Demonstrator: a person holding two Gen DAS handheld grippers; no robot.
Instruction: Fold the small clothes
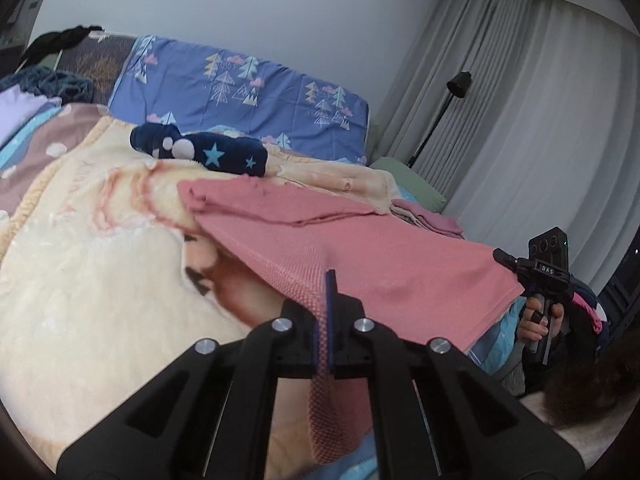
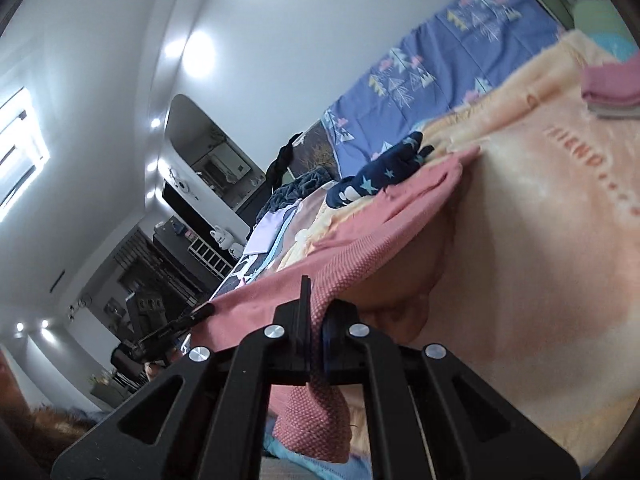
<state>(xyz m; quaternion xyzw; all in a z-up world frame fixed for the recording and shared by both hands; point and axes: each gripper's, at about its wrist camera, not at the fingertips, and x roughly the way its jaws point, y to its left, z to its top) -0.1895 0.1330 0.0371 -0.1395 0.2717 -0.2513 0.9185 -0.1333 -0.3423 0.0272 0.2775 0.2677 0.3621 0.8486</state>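
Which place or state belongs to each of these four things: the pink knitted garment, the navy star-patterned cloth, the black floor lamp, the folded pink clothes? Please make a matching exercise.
Things:
1. pink knitted garment
2. navy star-patterned cloth
3. black floor lamp
4. folded pink clothes

Places or states:
A. stands by the grey curtain
B. stacked at the far edge of the cream blanket
C. pinched at its near edge by both grippers
D. lies bunched near the blue tree-print pillow

Pairs: 1-C, 2-D, 3-A, 4-B
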